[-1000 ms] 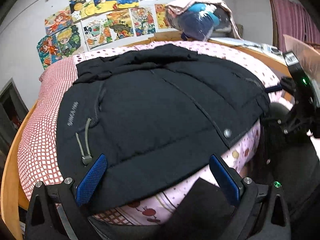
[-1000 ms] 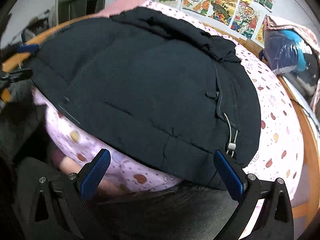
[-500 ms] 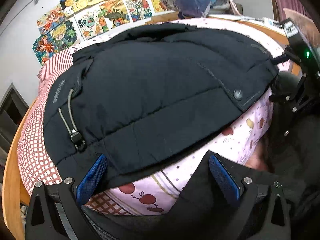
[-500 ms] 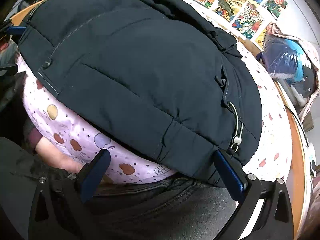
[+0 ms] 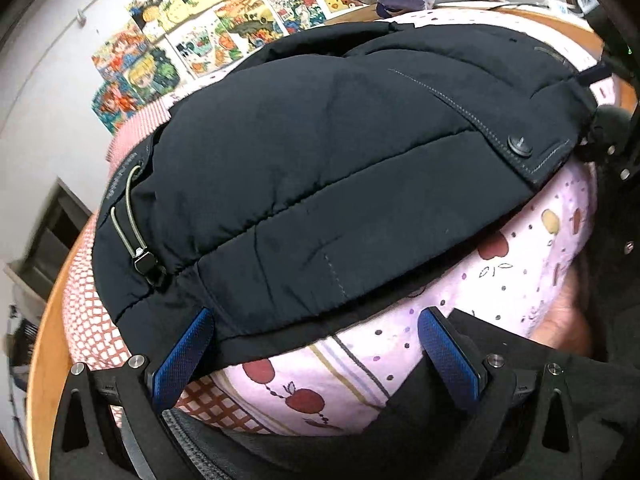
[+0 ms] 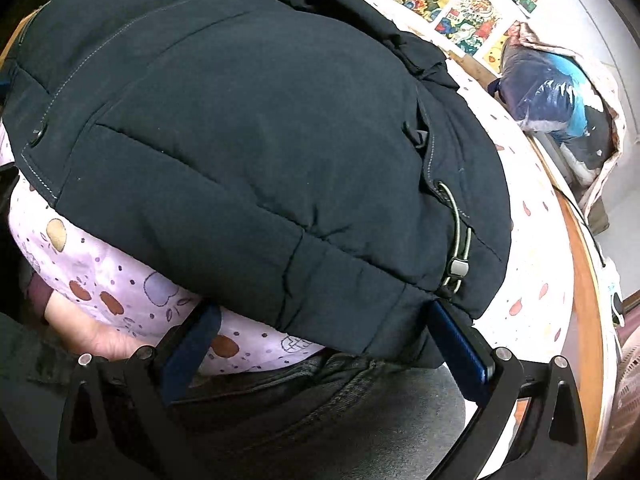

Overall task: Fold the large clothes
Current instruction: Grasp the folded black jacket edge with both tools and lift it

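Left wrist shows our left gripper spread wide at the jacket hem; right gripper likewise, ready to pinch.

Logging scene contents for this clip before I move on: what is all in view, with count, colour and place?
jacket: one, black, spread flat on the bed, hem at the near edge
bed sheet: one, pink with fruit print, under the jacket
bed frame: one, wooden, around the mattress
drawings: many, multicoloured, on the far wall
bagged bundle: one, blue, at the bed's far end
left hand-held gripper: open, blue pads, at the hem
right hand-held gripper: open, blue pads, at the hem
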Demonstrator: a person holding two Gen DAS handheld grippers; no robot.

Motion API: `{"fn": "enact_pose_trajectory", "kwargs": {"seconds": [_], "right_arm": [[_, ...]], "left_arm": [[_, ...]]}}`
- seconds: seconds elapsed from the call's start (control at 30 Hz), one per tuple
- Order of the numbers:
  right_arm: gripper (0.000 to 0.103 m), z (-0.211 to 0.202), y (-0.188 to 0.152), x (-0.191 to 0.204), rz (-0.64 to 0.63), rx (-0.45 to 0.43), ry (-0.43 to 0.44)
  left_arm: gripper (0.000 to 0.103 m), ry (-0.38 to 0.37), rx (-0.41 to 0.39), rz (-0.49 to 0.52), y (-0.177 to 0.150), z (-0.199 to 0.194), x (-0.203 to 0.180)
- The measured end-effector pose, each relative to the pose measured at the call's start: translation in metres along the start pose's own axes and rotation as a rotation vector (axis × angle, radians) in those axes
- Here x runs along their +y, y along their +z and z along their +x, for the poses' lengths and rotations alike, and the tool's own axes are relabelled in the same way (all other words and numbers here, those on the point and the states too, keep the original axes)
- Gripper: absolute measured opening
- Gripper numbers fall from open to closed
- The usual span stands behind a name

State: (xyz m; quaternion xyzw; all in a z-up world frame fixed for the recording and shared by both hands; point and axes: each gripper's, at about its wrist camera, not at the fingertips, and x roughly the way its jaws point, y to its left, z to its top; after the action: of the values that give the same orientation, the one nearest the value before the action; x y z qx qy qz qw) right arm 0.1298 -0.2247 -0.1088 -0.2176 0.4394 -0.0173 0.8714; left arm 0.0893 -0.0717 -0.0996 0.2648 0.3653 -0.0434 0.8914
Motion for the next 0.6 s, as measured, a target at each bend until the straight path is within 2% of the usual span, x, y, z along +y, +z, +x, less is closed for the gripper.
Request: {"fn": "enact_pose_trajectory", "kwargs": {"seconds": [0.07, 0.27, 0.3, 0.37, 0.43, 0.5, 0.6], "right_arm": [[0.101, -0.001, 0.000, 0.002, -0.004, -0.005, 0.001], [0.101, -0.004, -0.003, -0.002, 0.011, -0.018, 0.031], [0.101, -0.003, -0.003, -0.004, 0.013, -0.020, 0.039], [0.101, -0.002, -0.004, -0.006, 0.018, -0.022, 0.050], [0.101, -0.001, -0.004, -0.009, 0.020, -0.023, 0.062], [0.101, 0.001, -0.004, -0.010, 0.014, -0.017, 0.071], [0.101, 0.005, -0.003, -0.007, -0.009, 0.008, 0.072]], "left_arm": [[0.102, 0.033, -0.009, 0.010, -0.002, -0.004, -0.004], [0.072, 0.124, -0.030, -0.003, -0.005, -0.016, -0.008], [0.066, 0.127, -0.033, -0.011, -0.005, -0.016, -0.004], [0.061, 0.120, -0.043, -0.027, -0.004, -0.016, 0.004], [0.046, 0.132, -0.050, -0.036, -0.001, -0.015, 0.009], [0.038, 0.136, -0.059, -0.050, 0.000, -0.017, 0.014], [0.029, 0.125, -0.079, -0.072, 0.004, -0.019, 0.022]]}}
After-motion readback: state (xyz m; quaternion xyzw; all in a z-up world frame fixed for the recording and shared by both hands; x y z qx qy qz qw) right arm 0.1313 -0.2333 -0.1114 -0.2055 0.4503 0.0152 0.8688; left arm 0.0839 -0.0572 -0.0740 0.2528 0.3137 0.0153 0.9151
